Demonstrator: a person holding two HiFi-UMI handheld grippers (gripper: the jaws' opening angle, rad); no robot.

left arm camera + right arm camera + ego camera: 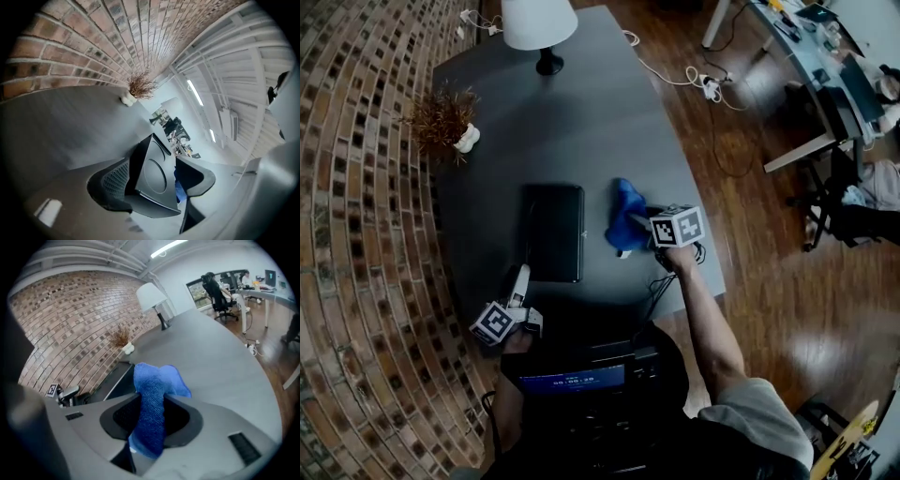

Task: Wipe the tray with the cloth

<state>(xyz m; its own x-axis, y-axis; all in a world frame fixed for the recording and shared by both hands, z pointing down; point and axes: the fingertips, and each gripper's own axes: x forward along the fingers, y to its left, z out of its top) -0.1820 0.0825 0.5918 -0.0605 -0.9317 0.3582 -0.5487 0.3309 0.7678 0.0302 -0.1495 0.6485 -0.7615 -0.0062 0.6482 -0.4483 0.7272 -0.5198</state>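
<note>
A dark rectangular tray (553, 232) lies flat on the dark grey table (609, 112). My left gripper (523, 279) reaches its near left corner. In the left gripper view that tray (152, 176) corner stands between the jaws of the left gripper (154, 182), and a gap shows on the right side, so the gripper is open. A blue cloth (625, 214) hangs bunched just right of the tray, with my right gripper (639, 228) shut on it. In the right gripper view the cloth (152, 399) runs down between the jaws of the right gripper (151, 420), and the tray (117, 380) lies to the left.
A white lamp (539, 28) stands at the table's far end, and a dried plant in a small white pot (445, 117) sits near the brick wall (356, 234) on the left. Cables (698, 80) lie on the wood floor to the right, beside desks and chairs.
</note>
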